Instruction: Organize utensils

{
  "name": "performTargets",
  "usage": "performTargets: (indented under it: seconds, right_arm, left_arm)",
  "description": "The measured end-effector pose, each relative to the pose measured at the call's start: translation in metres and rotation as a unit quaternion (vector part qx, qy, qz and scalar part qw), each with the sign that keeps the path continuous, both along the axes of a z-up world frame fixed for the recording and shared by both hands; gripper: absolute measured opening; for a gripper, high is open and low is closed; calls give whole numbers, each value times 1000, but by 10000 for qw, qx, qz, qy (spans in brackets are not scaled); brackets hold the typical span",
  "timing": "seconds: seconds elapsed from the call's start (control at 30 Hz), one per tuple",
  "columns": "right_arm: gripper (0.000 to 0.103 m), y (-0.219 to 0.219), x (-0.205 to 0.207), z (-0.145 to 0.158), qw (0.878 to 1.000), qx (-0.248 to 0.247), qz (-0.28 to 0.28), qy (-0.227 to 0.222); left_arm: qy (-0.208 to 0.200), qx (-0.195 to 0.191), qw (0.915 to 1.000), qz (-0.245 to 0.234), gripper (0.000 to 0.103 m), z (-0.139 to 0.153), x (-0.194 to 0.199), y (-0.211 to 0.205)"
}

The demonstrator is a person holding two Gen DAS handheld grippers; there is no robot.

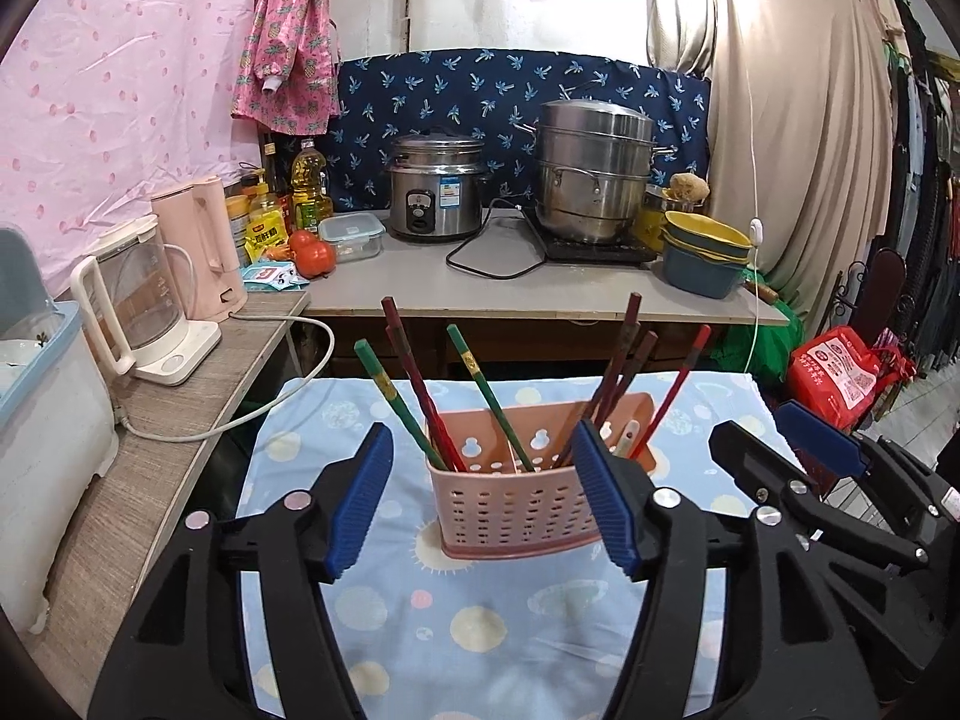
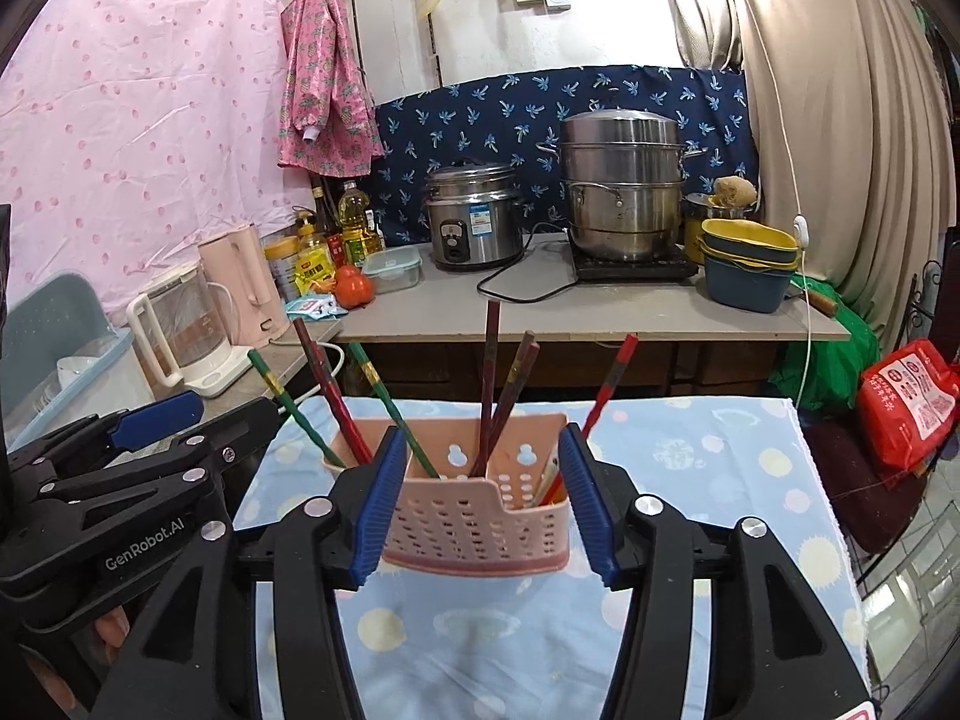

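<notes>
On left gripper [image 2: 198, 414] body: "GenRobot.AI"; jaws wide. Right gripper [image 2: 477, 498] jaws wide; pink basket [image 2: 474, 531] holds upright chopsticks [image 2: 491, 378].

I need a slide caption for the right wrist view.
Open right gripper faces a pink utensil basket holding chopsticks.

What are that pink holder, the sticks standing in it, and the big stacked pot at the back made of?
The pink holder looks like moulded matte plastic: thin walls punched with rows of slots. The chopsticks seem to be lacquered wood or bamboo, painted red, green and brown, though plastic is possible. The stacked pot looks like stainless steel, silvery with dull reflections.
</notes>
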State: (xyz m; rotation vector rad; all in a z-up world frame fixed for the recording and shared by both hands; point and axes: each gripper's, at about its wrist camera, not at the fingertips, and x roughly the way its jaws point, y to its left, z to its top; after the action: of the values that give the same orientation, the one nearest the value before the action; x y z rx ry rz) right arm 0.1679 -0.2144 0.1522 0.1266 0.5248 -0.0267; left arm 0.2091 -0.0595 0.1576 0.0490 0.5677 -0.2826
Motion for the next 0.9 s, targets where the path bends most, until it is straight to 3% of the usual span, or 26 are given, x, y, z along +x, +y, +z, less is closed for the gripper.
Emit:
performTargets:
  seconds: [0.53, 0.73, 0.9]
  right_arm:
    - [65, -4, -58, -29, 9989, 76, -199, 428]
    - [83, -8, -75, -41, 9979, 257, -205, 558]
    - [84, -4, -91, -46, 9980, 43, -313, 547]
  left_arm:
    - [236, 195, 9993, 201, 89, -36, -49, 8]
    - [394, 194, 9987, 272, 94, -52, -65, 14]
    - [536, 183, 9980, 284, 95, -62, -77, 16]
